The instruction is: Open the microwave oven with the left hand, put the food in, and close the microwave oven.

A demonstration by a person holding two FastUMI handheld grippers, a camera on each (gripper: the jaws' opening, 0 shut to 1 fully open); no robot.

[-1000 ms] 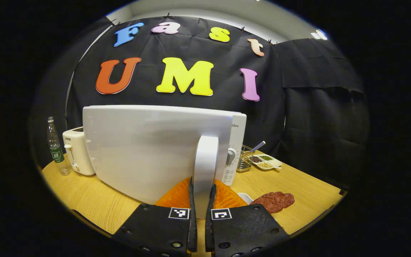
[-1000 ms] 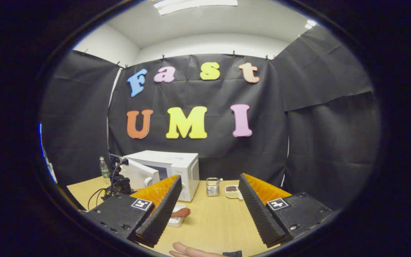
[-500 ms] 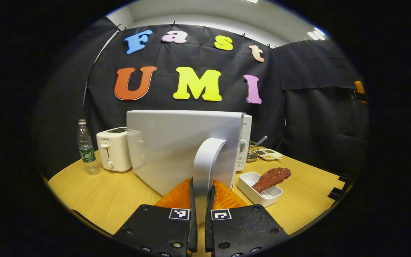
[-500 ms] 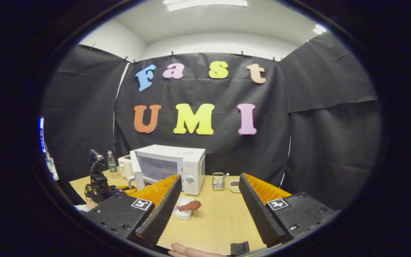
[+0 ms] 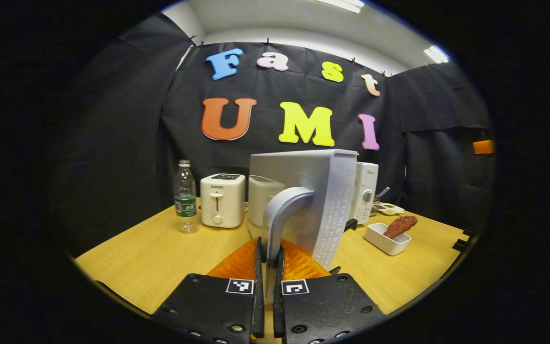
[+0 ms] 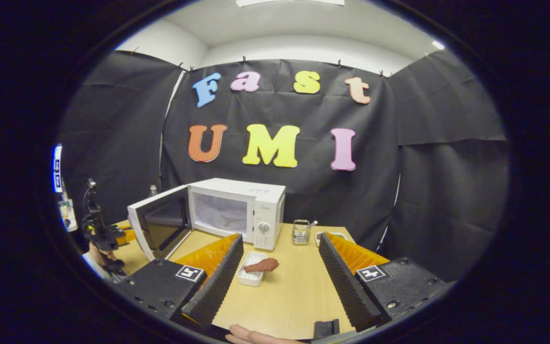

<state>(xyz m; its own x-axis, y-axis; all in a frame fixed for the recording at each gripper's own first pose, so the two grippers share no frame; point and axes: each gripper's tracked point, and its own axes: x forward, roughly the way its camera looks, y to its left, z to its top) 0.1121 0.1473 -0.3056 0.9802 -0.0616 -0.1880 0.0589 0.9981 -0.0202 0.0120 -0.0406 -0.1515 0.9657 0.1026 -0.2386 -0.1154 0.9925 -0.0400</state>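
Left gripper view: your left gripper (image 5: 266,267) clenches the one white microwave door's curved grey handle (image 5: 282,210).
Right gripper view: your right gripper (image 6: 277,267) gapes; one white tray (image 6: 251,276), one reddish food piece (image 6: 263,265).
Writing: unreadable.

Left gripper (image 5: 268,279): fingers near-parallel, both pressed on curved white door handle (image 5: 279,217), pointing forward and level. Right gripper (image 6: 277,282): jaws spread wide, nothing between them, held level above table. Fingertip of person's hand (image 6: 251,335) at bottom edge.
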